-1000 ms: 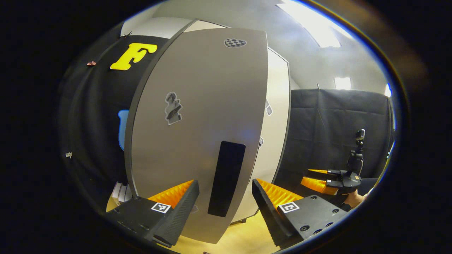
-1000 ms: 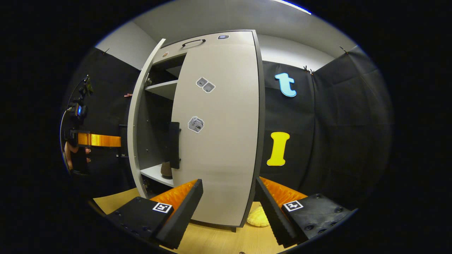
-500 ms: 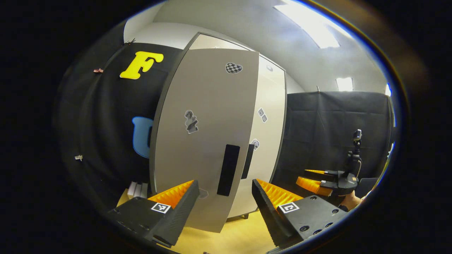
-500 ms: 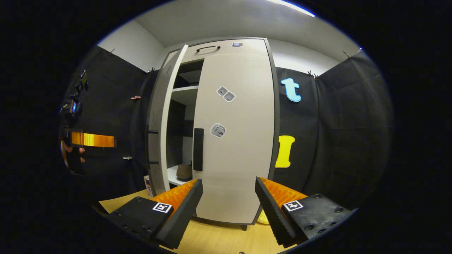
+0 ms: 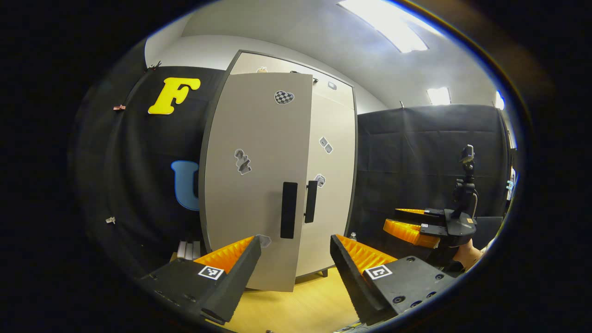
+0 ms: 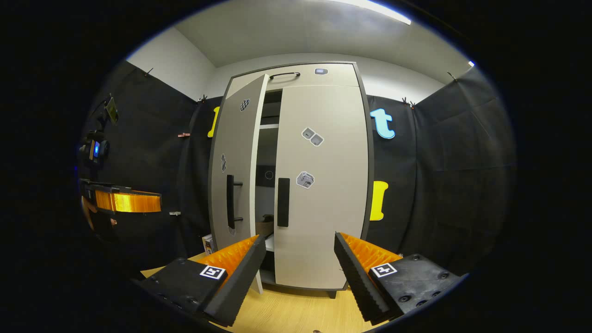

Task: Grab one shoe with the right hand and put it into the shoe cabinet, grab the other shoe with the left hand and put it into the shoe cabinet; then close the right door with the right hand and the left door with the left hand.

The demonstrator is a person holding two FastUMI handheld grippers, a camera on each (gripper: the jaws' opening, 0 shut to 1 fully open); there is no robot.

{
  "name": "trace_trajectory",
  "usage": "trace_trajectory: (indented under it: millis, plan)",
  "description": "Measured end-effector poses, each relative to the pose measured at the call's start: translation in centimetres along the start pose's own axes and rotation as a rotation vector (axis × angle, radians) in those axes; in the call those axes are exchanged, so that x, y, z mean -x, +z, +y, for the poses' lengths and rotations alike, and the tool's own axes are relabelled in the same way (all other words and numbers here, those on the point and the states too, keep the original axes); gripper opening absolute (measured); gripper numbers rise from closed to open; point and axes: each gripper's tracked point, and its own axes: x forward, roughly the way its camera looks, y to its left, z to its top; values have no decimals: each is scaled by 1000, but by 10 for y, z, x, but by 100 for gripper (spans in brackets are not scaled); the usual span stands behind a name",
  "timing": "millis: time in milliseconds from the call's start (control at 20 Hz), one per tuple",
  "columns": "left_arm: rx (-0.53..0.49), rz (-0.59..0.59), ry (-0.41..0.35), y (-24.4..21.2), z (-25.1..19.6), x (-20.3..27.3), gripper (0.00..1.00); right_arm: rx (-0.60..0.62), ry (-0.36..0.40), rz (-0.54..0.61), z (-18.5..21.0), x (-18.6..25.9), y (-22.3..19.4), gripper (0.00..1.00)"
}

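Observation:
The grey shoe cabinet stands ahead of both grippers. Its right door (image 6: pixel 323 185) is shut. Its left door (image 6: pixel 236 152) stands ajar, and through the gap a shelf and a brown shoe (image 6: pixel 264 226) show low inside. In the left gripper view the left door (image 5: pixel 254 185) nearly meets the right door (image 5: pixel 330 185), their black handles side by side. My left gripper (image 5: pixel 296 263) is open and empty, short of the left door. My right gripper (image 6: pixel 300 268) is open and empty, well back from the right door. The right gripper (image 5: pixel 411 226) also shows at the right, held by a hand (image 5: pixel 465 256). The left gripper (image 6: pixel 125 202) hangs at the far left.
A light wooden floor (image 6: pixel 296 310) runs under the cabinet. A small box (image 6: pixel 207 243) sits by the cabinet's left foot, and some white items (image 5: pixel 187 249) lean beside it. Black cloth walls close in on both sides.
The left door has swung from wide open to a narrow gap. Both grippers have drawn back from the cabinet, which now looks smaller. Both stayed open.

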Motion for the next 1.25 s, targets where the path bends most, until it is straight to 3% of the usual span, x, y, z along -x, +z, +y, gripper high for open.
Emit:
trace_trajectory:
  millis: [1250]
  plan:
    - [5, -14, -11, 0, -15, 29, 95, 5, 20, 2, 14, 25, 6, 98]
